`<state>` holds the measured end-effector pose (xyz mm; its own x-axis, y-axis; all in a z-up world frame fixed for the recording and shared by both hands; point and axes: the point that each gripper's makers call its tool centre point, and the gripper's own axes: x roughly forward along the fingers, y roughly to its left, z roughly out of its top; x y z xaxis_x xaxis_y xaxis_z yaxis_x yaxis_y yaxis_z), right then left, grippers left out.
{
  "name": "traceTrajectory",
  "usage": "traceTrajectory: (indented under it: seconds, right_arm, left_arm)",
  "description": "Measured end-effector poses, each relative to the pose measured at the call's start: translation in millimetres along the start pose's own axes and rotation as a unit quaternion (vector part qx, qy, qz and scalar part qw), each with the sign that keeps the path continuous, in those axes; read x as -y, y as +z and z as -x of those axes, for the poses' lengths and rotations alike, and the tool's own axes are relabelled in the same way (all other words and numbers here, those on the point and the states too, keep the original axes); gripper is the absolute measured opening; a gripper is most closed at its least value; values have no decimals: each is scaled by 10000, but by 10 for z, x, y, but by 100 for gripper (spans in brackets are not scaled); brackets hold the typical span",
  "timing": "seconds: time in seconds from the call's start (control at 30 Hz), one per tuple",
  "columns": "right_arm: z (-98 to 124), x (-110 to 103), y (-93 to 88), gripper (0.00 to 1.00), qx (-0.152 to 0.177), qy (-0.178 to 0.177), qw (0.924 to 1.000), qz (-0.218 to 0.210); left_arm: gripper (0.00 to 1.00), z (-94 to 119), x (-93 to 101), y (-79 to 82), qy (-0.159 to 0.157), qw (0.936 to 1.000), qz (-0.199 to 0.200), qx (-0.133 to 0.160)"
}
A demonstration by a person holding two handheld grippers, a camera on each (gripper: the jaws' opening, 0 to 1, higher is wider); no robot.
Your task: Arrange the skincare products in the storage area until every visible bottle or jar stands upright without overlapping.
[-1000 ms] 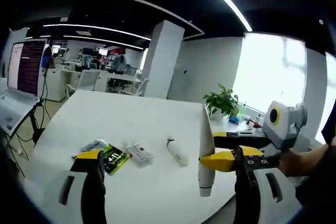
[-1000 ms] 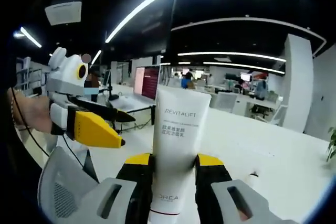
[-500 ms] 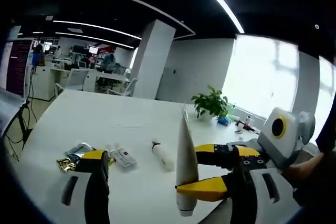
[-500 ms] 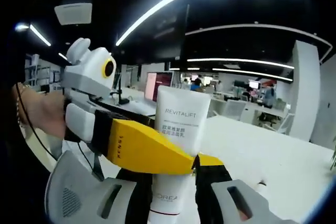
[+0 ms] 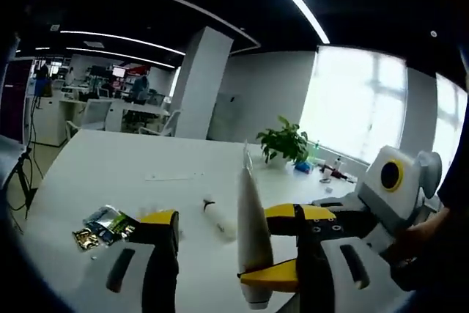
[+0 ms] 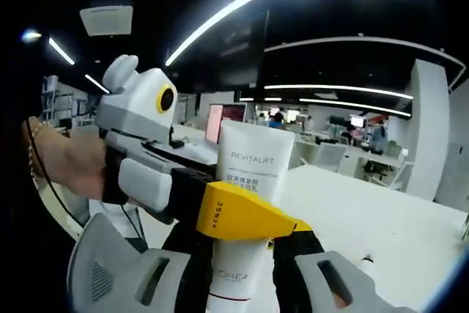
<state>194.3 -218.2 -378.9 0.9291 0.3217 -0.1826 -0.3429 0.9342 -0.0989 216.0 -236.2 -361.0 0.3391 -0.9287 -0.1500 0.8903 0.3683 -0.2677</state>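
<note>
The white tube [image 6: 245,203] is clamped upright between the right gripper [image 6: 242,243] jaws. The left gripper [image 5: 234,254] jaws are held wide around it, above the desk [image 5: 110,181].

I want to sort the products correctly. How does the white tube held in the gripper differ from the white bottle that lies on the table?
The white tube is in the air, held upright with its cap down by the right gripper; the white bottle lies flat on the table, untouched. The tube looks larger, though it is nearer. Both are white.
</note>
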Motion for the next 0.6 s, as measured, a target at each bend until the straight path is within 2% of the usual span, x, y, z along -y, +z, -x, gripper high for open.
traceTrajectory:
  seconds: [0.1,0.27,0.37,0.53,0.6]
  right_arm:
    - [-10,4,-19,22,-29,-7,10000,-5]
    - [-13,17,-12,22,-38,-33,10000,-29]
    - [-49,30,-47,22,-48,-32,10000,10]
    - [-50,30,-62,22,-84,-48,10000,9]
    - [-52,39,-84,22,-118,-62,9999,27]
  left_arm:
    - [43,8,16,-3,-24,9998,-174,-16]
    - [36,11,49,16,-52,9995,-305,65]
    - [25,2,45,43,19,9978,-657,113]
    - [13,-34,145,27,-165,9975,-676,94]
    - [13,-47,159,9,-161,9972,-725,85]
